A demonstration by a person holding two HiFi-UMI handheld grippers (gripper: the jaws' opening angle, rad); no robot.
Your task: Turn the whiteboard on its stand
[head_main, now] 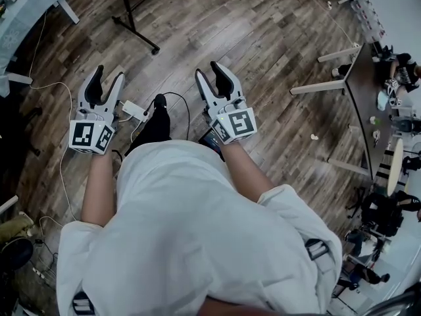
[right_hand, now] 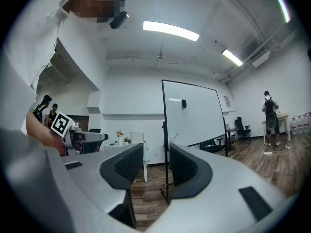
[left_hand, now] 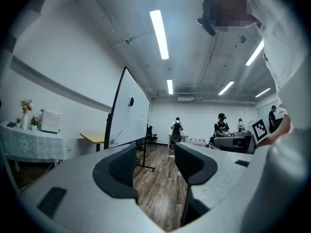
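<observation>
The whiteboard (left_hand: 130, 111) stands a few steps ahead on its black wheeled stand (head_main: 133, 26), tilted on its frame. In the right gripper view the whiteboard (right_hand: 194, 113) faces me, and its dark left frame edge lines up far behind the gap between the jaws. My left gripper (head_main: 107, 76) is held level in front of me, jaws apart, nothing between them. My right gripper (head_main: 209, 72) is beside it, also open and empty. Neither touches the board. The jaws of the left gripper (left_hand: 154, 166) and the right gripper (right_hand: 156, 171) show only floor between them.
A white power adapter (head_main: 133, 109) and cables lie on the wooden floor by my feet. A dark desk (head_main: 358, 91) with white legs stands at the right. A cloth-covered table (left_hand: 29, 147) with flowers stands at the left wall. People (left_hand: 176, 130) stand at the room's far end.
</observation>
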